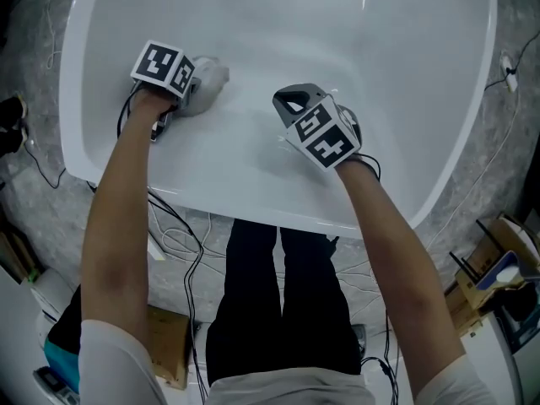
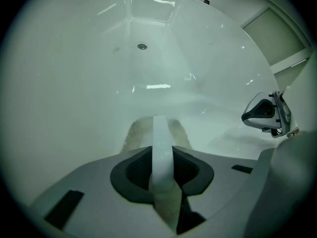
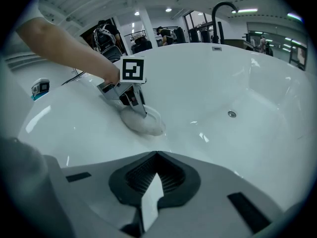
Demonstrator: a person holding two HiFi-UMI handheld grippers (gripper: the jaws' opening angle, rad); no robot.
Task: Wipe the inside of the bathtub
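Two grippers: left gripper [image 1: 196, 94] is pinched tight on the cloth [image 1: 213, 74]; right gripper [image 1: 293, 104] has its jaws closed on nothing and hovers inside the tub
Cloth: pressed flat on the inner side wall of the bathtub [image 1: 380, 32], well apart from the drain [image 3: 231, 114]
Risk: my guess is that on that slick wall the cloth could skate or bunch up under uneven pressure, leaving missed patches
Writing: nothing readable, just square markers [image 1: 164, 64] on the cubes
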